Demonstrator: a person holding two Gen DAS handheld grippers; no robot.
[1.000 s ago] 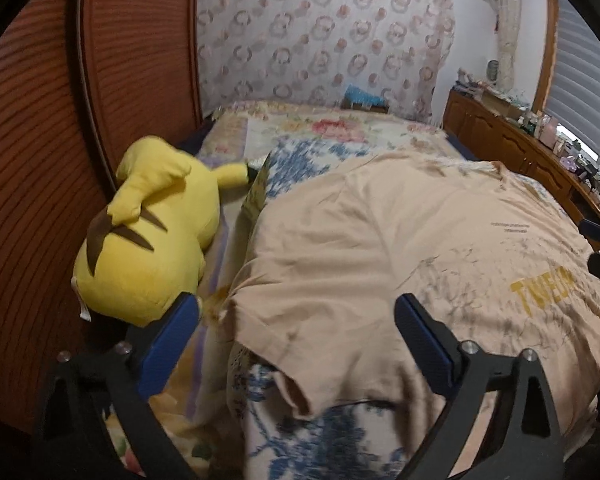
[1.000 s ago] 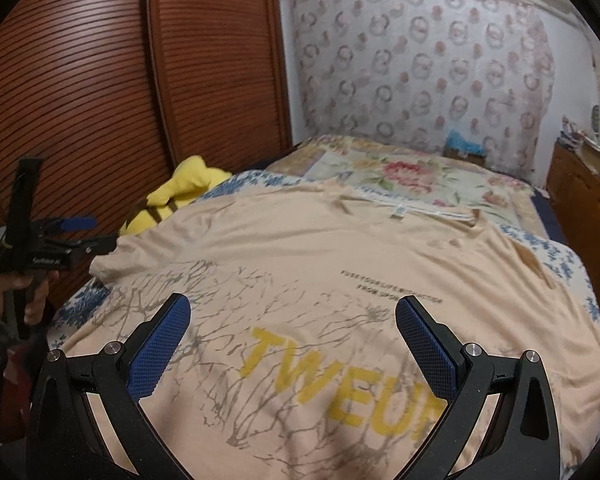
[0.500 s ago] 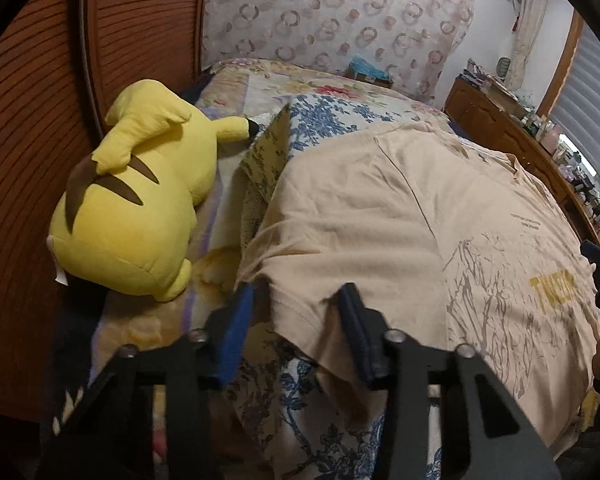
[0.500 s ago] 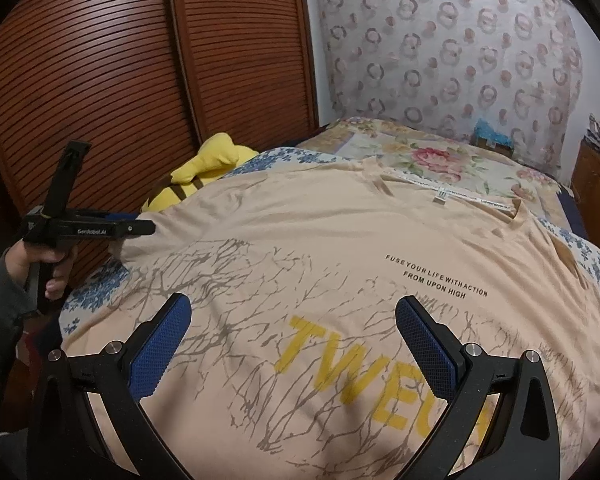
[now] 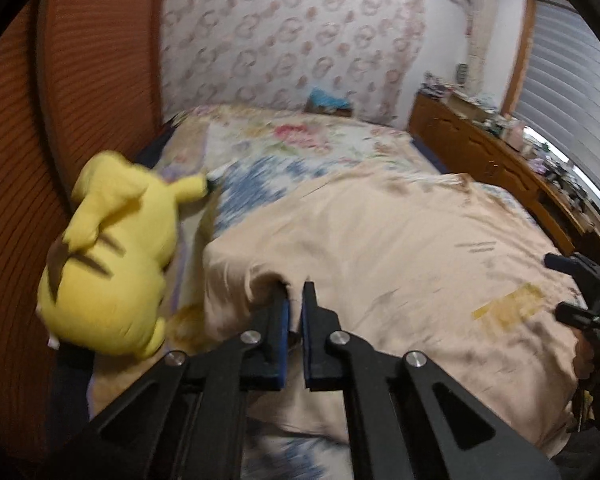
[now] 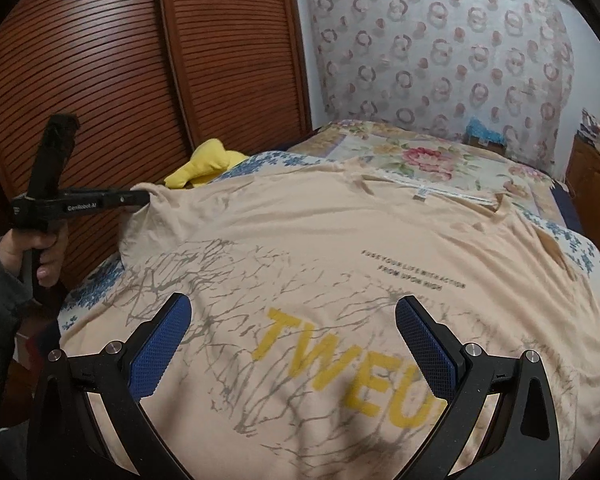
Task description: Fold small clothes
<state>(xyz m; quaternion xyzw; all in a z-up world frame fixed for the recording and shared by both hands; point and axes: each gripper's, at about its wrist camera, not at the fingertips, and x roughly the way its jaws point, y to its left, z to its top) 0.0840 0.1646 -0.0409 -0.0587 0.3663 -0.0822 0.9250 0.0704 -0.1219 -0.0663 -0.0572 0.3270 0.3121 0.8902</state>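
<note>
Two grippers, two jobs — my left gripper (image 5: 295, 307) is clamped on the peach T-shirt (image 6: 340, 240)'s sleeve edge (ready, I judge, to fold it inward), while my right gripper (image 6: 292, 344) hovers, jaws apart, above its bed-spread front.

Peach T-shirt (image 6: 340, 248) with yellow lettering lies spread front-up on the bed, left sleeve lifted

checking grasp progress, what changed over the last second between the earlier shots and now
The left gripper went from wide open to shut on the sleeve edge of the peach t-shirt, pinching the cloth and lifting it slightly off the bed. The right gripper stayed open above the shirt's print, touching nothing. The yellow plush stayed beside the shirt.
</note>
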